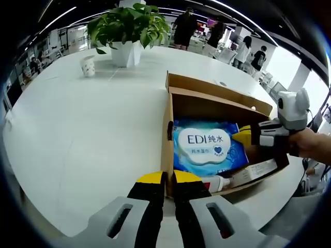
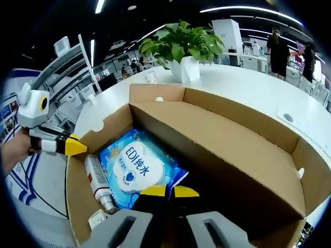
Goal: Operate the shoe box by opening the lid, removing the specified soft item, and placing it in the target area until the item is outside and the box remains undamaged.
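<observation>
We see the cardboard shoe box (image 1: pixel 217 111) standing open on the white counter (image 1: pixel 93 129), its lid (image 2: pixel 227 150) folded back. Inside lies the blue wet-wipes pack (image 1: pixel 204 147), flat on the box floor, with a small white tube (image 2: pixel 98 183) beside it. Our left hand-held gripper (image 1: pixel 168 178) sits at the box's near wall with its yellow-tipped jaws together. Our right hand-held gripper (image 2: pixel 169 191) hovers over the pack, jaws likewise together, gripping nothing. A potted plant (image 1: pixel 126 28) and a paper cup (image 1: pixel 89 65) stand well apart from the box.
</observation>
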A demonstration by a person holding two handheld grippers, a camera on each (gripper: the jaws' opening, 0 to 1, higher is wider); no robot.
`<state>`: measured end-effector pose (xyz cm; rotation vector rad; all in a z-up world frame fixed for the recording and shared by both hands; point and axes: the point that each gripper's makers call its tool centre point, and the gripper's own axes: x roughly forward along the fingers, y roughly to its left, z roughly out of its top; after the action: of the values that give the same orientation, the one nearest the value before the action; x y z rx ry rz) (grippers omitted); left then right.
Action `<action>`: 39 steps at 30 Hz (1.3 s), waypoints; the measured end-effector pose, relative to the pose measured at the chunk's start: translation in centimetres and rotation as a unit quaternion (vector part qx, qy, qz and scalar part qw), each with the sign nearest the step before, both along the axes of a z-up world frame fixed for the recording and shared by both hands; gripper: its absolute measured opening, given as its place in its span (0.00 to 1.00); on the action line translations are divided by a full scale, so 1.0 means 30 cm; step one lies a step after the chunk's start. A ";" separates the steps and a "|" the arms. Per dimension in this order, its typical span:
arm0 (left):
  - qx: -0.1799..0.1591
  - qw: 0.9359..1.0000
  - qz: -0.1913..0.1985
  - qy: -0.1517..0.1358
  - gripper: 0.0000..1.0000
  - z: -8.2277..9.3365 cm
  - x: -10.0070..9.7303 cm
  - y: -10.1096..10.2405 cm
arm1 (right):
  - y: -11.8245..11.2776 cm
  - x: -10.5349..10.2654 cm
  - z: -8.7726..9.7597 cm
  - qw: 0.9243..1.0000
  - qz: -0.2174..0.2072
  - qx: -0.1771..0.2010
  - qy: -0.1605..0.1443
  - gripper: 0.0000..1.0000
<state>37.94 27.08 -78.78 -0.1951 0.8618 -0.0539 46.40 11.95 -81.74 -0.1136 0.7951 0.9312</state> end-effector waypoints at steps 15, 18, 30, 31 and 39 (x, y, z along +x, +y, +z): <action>-0.001 1.000 0.001 -0.002 0.03 0.002 0.002 -0.001 | 0.008 -0.020 0.092 0.996 0.046 -0.015 -0.073 0.00; -0.002 1.000 0.001 -0.002 0.03 0.003 0.001 -0.003 | 0.004 -0.011 0.115 0.995 0.048 -0.016 -0.088 0.00; -0.002 1.000 0.001 -0.004 0.03 0.004 -0.001 -0.009 | 0.003 -0.001 0.176 0.992 0.047 -0.012 -0.112 0.00; -0.002 1.000 0.001 -0.004 0.03 0.005 -0.001 -0.010 | 0.004 -0.001 0.181 0.992 0.048 -0.012 -0.115 0.00; -0.004 1.000 0.002 -0.005 0.03 0.004 -0.001 -0.012 | 0.003 0.000 0.222 0.991 0.049 -0.012 -0.128 0.00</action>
<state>37.92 26.73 -78.66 -0.2033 0.8510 -0.0544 46.39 12.03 -75.08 -0.2898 0.5673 0.9770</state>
